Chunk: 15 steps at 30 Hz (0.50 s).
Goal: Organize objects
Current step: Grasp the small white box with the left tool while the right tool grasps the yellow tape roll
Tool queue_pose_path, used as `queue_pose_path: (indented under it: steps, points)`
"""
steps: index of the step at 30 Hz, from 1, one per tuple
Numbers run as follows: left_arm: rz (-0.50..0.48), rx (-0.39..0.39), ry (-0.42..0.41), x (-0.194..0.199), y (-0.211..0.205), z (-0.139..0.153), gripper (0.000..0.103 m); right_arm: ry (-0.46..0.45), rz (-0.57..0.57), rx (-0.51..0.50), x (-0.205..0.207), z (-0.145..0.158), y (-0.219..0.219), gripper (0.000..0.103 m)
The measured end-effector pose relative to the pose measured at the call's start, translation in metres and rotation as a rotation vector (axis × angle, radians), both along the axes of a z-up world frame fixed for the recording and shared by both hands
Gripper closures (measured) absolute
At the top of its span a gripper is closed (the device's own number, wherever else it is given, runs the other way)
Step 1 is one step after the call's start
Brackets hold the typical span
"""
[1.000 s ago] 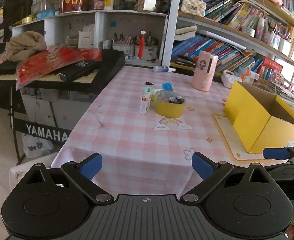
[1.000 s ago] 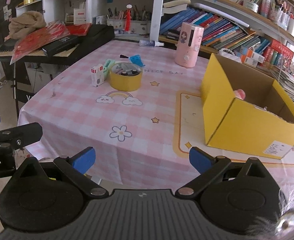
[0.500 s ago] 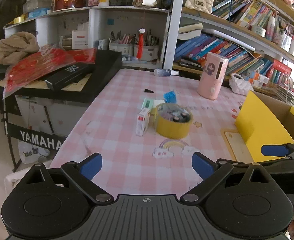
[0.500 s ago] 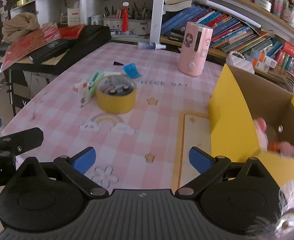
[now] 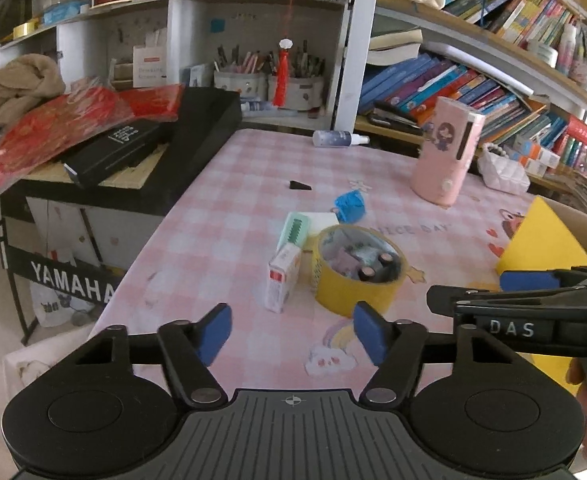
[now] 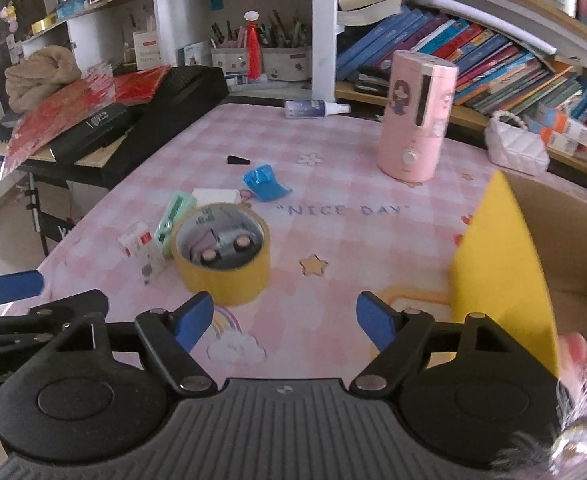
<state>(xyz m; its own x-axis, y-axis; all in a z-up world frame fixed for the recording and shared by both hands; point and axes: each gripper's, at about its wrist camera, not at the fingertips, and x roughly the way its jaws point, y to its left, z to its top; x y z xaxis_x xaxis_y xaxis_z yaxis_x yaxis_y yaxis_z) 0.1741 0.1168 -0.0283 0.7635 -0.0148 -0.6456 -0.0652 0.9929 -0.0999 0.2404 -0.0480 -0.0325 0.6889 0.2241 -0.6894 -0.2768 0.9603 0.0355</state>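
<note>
- Left wrist view: the left gripper (image 5: 291, 334) hangs over the near edge of the pink checked tablecloth (image 5: 229, 216), its blue pads about half apart and closing, with nothing between them.
- Just beyond its pads sits a yellow tape roll (image 5: 355, 270) lying flat, with small items tucked inside its ring.
- A small white and red box (image 5: 283, 276) stands touching or just beside the roll's left side; a green and white packet (image 5: 295, 230) lies behind it.
- A blue wrapper (image 5: 349, 206) and a small black wedge (image 5: 299, 186) lie farther back; a pink cylinder (image 5: 447, 156) stands upright near the far right.
- The yellow cardboard box (image 5: 541, 240) shows at the right edge, behind the right gripper's finger.
- Right wrist view: the right gripper (image 6: 283, 320) is moderately wide and closing, empty, over the tablecloth's rainbow print.
- The tape roll (image 6: 221, 260) lies ahead of its left pad; the open yellow box (image 6: 501, 264) stands at the right, apart from the roll.
- A pink blurred object lies inside the box; what it is cannot be told.
</note>
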Motion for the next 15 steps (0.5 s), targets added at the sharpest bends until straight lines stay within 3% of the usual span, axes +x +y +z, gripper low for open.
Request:
queue_pose_path:
  steps: [10,12,15]
  points:
    - [-0.005,0.069,0.056,0.066,-0.001,-0.029,0.05,0.01,0.026,0.011,0.035,-0.005,0.002,0.024]
    - [-0.015,0.081,0.065,0.077,-0.001,-0.037,0.056,0.017,0.032,0.017,0.04,-0.006,0.001,0.023]
    - [-0.043,0.063,0.076,0.085,-0.001,-0.043,0.085,0.026,0.042,0.03,0.047,-0.006,0.0,0.02]
